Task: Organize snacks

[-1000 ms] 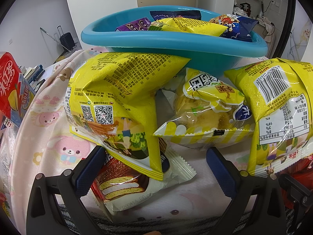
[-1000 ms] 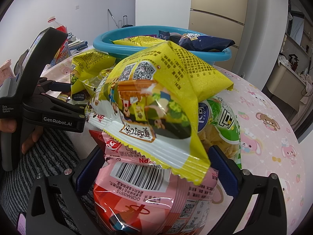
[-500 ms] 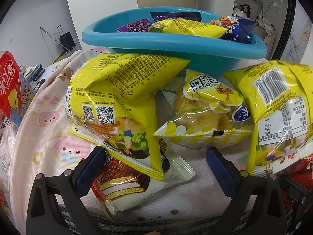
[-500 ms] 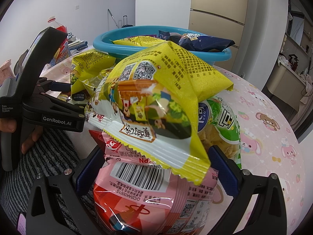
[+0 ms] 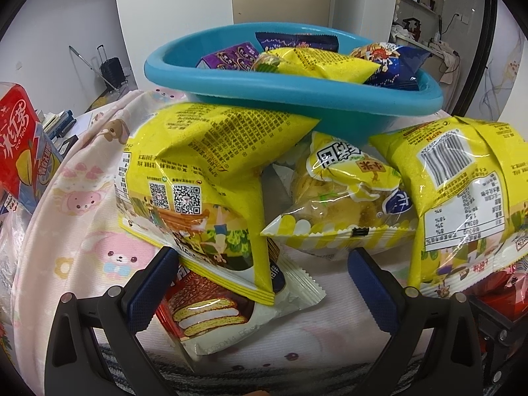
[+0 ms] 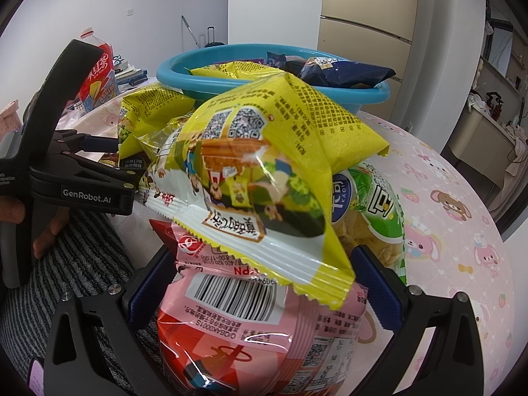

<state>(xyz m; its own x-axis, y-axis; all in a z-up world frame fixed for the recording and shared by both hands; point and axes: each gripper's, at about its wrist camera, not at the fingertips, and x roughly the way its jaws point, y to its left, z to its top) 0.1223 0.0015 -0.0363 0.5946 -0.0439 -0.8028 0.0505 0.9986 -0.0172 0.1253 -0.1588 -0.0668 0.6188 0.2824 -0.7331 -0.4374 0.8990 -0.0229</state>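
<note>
A blue basin (image 5: 297, 99) at the back of the table holds a yellow bag, a purple packet and dark blue bags. In front of it lie a yellow snack bag (image 5: 198, 171), a clear yellow-striped bag (image 5: 346, 204), a second yellow bag (image 5: 462, 198) and a choco pie packet (image 5: 214, 307). My left gripper (image 5: 262, 264) is open, its pads on either side of the first yellow bag's lower corner and the pie packet. My right gripper (image 6: 262, 264) is open, with a pink and red bag (image 6: 250, 326) between its fingers. The second yellow bag (image 6: 264, 171) rests on top of that one, and a green bag (image 6: 376, 204) lies beside it.
A red drink bottle (image 5: 19, 145) stands at the table's left edge near stacked books. The pink bear-print tablecloth (image 6: 462, 231) is bare on the right. A hand (image 6: 46, 234) holds the left tool over a grey striped cloth (image 6: 82, 264).
The left gripper has risen a little, so more of the basin's inside shows. The right gripper and the bags have not moved.
</note>
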